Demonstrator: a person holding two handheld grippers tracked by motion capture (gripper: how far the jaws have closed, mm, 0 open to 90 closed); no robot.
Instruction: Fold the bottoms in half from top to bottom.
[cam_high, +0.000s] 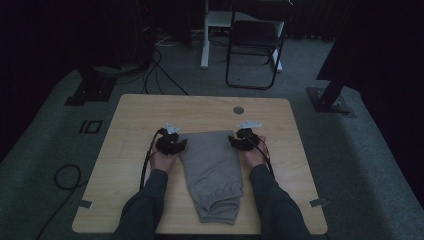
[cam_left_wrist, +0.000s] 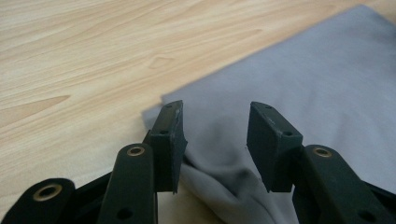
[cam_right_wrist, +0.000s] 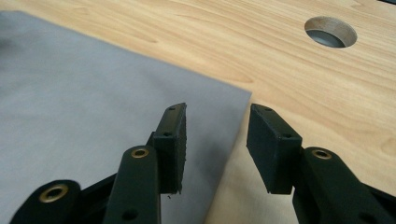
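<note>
My left tongs (cam_left_wrist: 214, 140) and right tongs (cam_right_wrist: 215, 140) stand spread, pinching nothing, at the two far corners of the folded grey trousers (cam_high: 212, 167), which lie mid-tabletop (cam_high: 135, 115) reaching its near edge. No writing is readable.

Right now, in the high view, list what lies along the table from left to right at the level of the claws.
Bare light wooden table top → left black claw → folded grey cloth trousers → right black claw → bare wood again to the right edge.
</note>
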